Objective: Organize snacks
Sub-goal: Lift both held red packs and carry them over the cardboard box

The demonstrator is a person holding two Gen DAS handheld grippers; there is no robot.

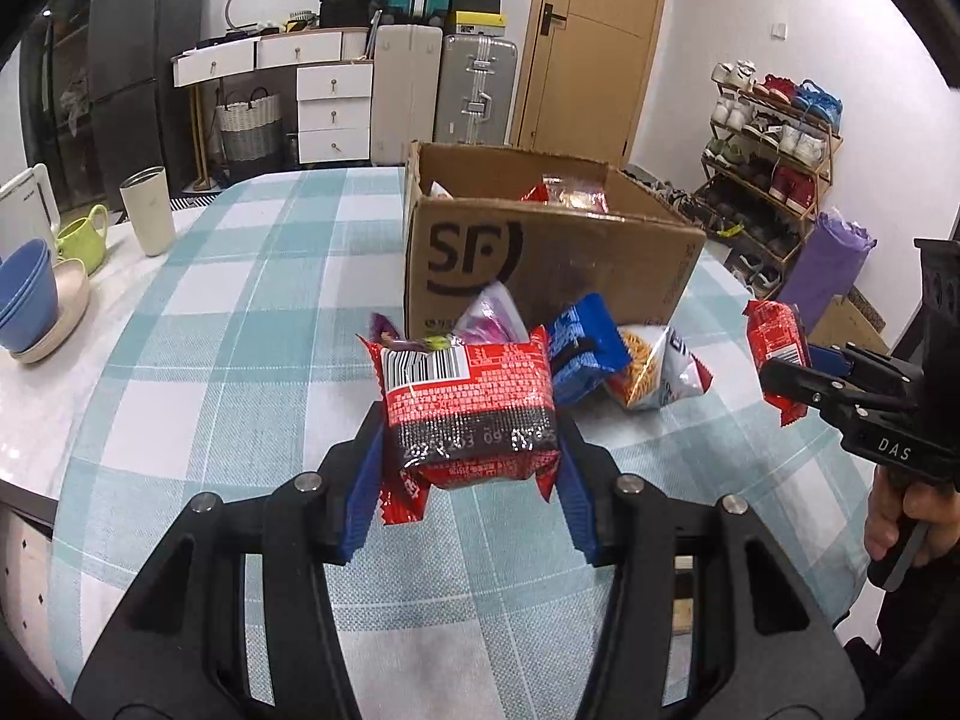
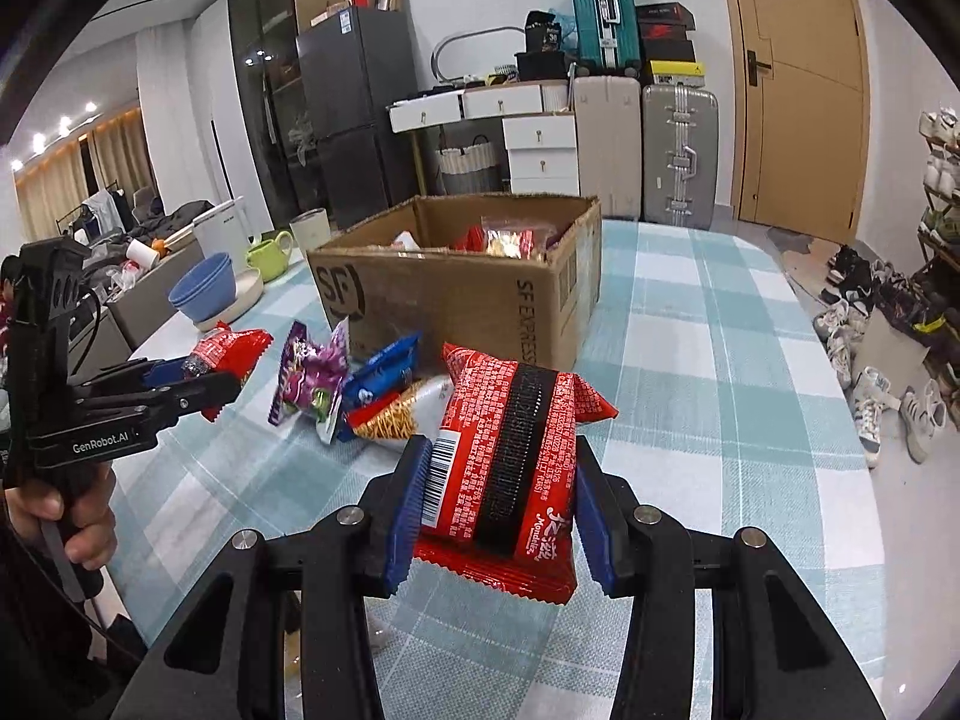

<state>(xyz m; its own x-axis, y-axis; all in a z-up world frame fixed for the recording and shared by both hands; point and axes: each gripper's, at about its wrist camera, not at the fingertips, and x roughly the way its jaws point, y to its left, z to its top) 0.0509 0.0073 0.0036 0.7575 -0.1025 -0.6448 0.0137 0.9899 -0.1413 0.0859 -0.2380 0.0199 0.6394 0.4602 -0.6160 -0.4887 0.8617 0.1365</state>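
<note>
While both hands hold their tools above the checked tablecloth (image 1: pixel 252 312), each gripper is clamped on a red snack packet. The left gripper (image 1: pixel 471 456) pinches its red packet (image 1: pixel 468 402) between blue pads (image 1: pixel 363 492), barcode side up, the packet sticking out beyond the fingertips and clear of the table. The right gripper (image 2: pixel 498 510) grips a second red packet (image 2: pixel 510 456) the same way, its black stripe running lengthwise between the jaws. Just beyond both, a small heap lies on the cloth against the cardboard box (image 2: pixel 456 306): a purple packet (image 2: pixel 309 381), a blue packet (image 2: pixel 381 381) and a bag of noodle-like crisps (image 2: pixel 399 417). The box stands open, with more snacks inside it.
</note>
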